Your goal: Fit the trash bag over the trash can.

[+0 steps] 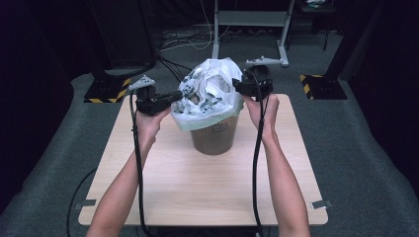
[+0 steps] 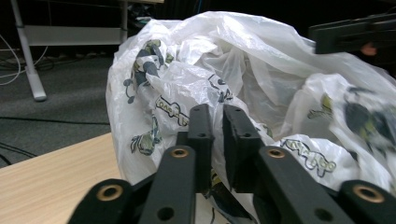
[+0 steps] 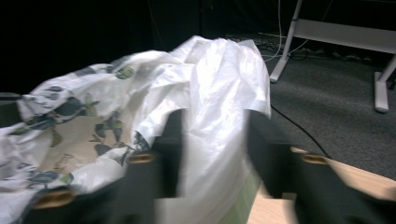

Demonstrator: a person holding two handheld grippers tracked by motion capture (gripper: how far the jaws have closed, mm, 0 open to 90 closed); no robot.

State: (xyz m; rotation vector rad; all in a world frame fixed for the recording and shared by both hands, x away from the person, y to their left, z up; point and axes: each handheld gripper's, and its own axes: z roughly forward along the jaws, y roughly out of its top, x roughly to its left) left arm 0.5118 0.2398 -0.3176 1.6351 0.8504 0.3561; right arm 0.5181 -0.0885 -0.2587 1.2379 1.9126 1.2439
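A brown bin (image 1: 215,136) stands at the far middle of the wooden table (image 1: 197,187). A white plastic bag (image 1: 210,86) with a dark printed pattern bulges out of its top. My left gripper (image 1: 180,95) reaches the bag from the left. In the left gripper view its jaws (image 2: 218,116) stand almost together, pinching the bag's film (image 2: 261,60). My right gripper (image 1: 237,86) is at the bag's right edge. In the blurred right gripper view its jaws (image 3: 215,135) stand apart with a fold of the bag (image 3: 219,79) hanging between them.
A grey desk frame (image 1: 249,29) stands on the carpet behind the table, with loose cables beside it. Two bases marked yellow and black (image 1: 106,91) (image 1: 321,86) flank the table's far corners. Each gripper's cable trails back over the table.
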